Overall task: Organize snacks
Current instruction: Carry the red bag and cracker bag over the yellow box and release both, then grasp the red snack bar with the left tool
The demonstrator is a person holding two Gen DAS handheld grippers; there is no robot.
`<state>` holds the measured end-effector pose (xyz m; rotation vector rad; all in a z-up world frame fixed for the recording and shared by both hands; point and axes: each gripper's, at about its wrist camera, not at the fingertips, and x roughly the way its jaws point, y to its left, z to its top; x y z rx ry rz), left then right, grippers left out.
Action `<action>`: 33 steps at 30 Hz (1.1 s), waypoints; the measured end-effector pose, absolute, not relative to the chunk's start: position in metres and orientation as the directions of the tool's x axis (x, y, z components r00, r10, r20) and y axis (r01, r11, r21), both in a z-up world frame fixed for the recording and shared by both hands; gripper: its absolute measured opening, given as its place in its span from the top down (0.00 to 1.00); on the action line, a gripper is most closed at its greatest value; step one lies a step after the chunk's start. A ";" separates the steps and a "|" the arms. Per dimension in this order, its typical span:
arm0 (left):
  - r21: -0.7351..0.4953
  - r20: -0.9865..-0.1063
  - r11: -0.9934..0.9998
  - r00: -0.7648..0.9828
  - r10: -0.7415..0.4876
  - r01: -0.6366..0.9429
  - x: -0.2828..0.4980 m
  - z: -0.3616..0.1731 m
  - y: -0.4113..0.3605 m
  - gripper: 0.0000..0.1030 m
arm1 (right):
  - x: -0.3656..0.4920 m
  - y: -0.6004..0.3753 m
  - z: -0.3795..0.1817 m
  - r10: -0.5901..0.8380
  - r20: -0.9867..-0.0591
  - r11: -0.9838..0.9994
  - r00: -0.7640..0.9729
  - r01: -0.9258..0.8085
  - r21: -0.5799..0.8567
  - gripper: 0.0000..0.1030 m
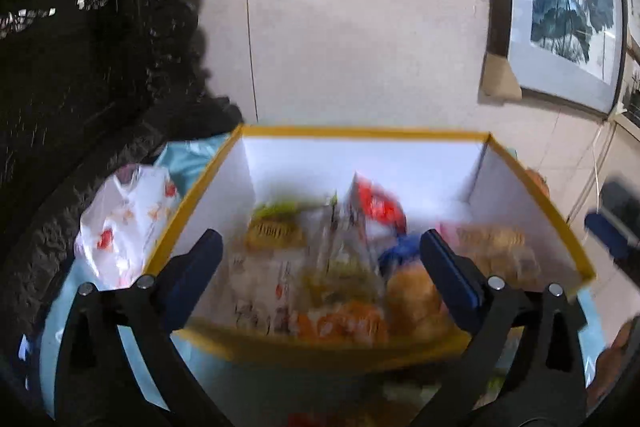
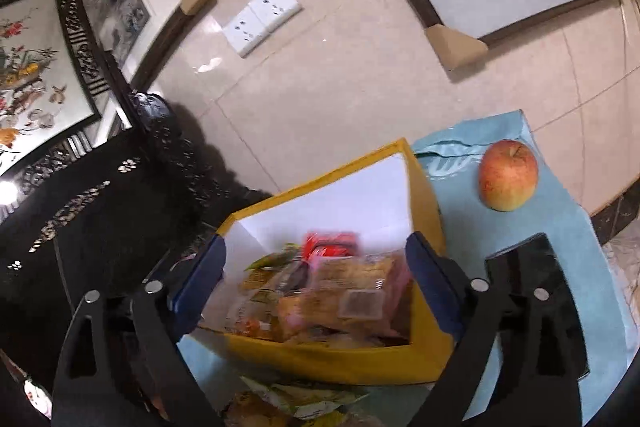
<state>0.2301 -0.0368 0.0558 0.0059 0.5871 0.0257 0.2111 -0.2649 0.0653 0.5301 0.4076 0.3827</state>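
Observation:
A yellow box with white inner walls (image 1: 192,203) stands on a pale blue cloth and holds several snack packets (image 1: 340,267), blurred in the left wrist view. My left gripper (image 1: 320,259) is open and empty just above the box's near side. The box (image 2: 428,187) also shows in the right wrist view with its snack packets (image 2: 336,291). My right gripper (image 2: 312,275) is open and empty, its fingers straddling the box from the near side. More snack packets (image 2: 304,403) lie on the cloth in front of the box.
An apple (image 2: 508,175) sits on the cloth (image 2: 560,219) right of the box, and a black phone (image 2: 532,267) lies nearer. A white plastic bag (image 1: 124,223) lies left of the box. Dark carved furniture (image 1: 80,107) stands at the left; a tiled wall is behind.

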 end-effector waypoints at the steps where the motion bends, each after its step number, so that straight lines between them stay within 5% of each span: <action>1: 0.020 -0.570 1.000 0.821 0.021 -0.012 0.224 0.052 -0.034 0.03 | 0.207 -0.263 0.068 0.458 -0.264 0.792 0.849 -0.254 0.555 0.03; 7: 0.063 -0.561 0.997 0.825 0.068 -0.039 0.172 0.036 -0.002 0.02 | 0.187 -0.233 0.100 0.640 -0.244 0.677 0.729 -0.385 0.627 0.01; 16: -0.050 -0.648 0.999 0.761 -0.019 -0.018 0.130 0.011 0.025 0.02 | 0.129 -0.218 0.096 0.508 -0.360 0.829 0.782 -0.331 0.451 0.01; 28: 0.034 -0.746 0.999 0.665 0.036 -0.016 0.124 -0.032 0.010 0.02 | 0.128 -0.238 0.028 0.506 -0.435 0.805 0.745 -0.227 0.548 0.01; 33: 0.021 -0.756 1.000 0.655 0.001 0.022 0.137 -0.039 -0.001 0.02 | 0.121 -0.240 0.031 0.515 -0.399 0.791 0.758 -0.241 0.563 0.01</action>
